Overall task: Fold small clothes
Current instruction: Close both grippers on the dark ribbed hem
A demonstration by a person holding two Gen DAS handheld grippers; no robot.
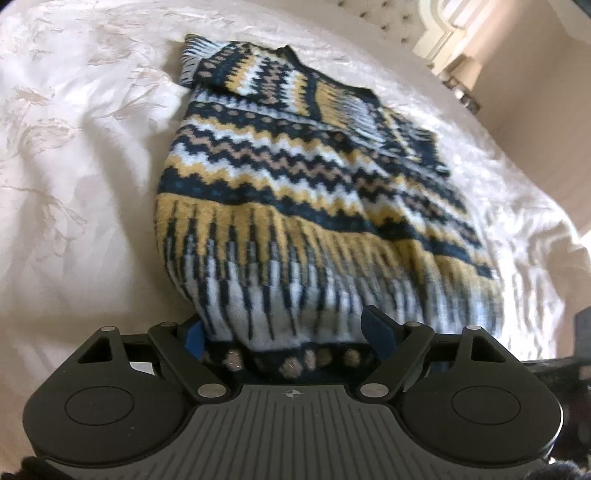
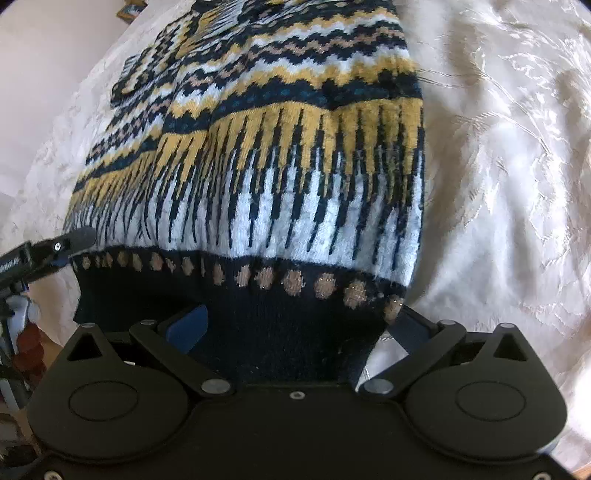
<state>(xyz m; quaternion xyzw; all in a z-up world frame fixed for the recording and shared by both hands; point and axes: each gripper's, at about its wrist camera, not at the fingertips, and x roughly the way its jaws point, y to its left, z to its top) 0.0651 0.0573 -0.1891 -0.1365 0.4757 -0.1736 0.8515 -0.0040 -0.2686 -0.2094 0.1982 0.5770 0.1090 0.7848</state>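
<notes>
Looking down, I saw the sweater [image 1: 303, 177] lying on the white bed [image 1: 81, 155], its dark hem [image 2: 280, 317] nearest me. It looked soft, thick and floppy, so I judged the hem corners best to grab. My left gripper [image 1: 286, 332] and right gripper [image 2: 295, 325] were both spread wide around the hem, not pinching it.

I see a white bedspread [image 1: 74, 155] w/ a faint leaf pattern, creased, bright daylight glaring off it at right. Beyond the far edge: a cream tufted headboard [image 1: 376, 14], beige wall [image 1: 535, 122], some pale furniture in the corner, too blurred to ID. Clutter at left [image 2: 22, 350], can't tell what.
</notes>
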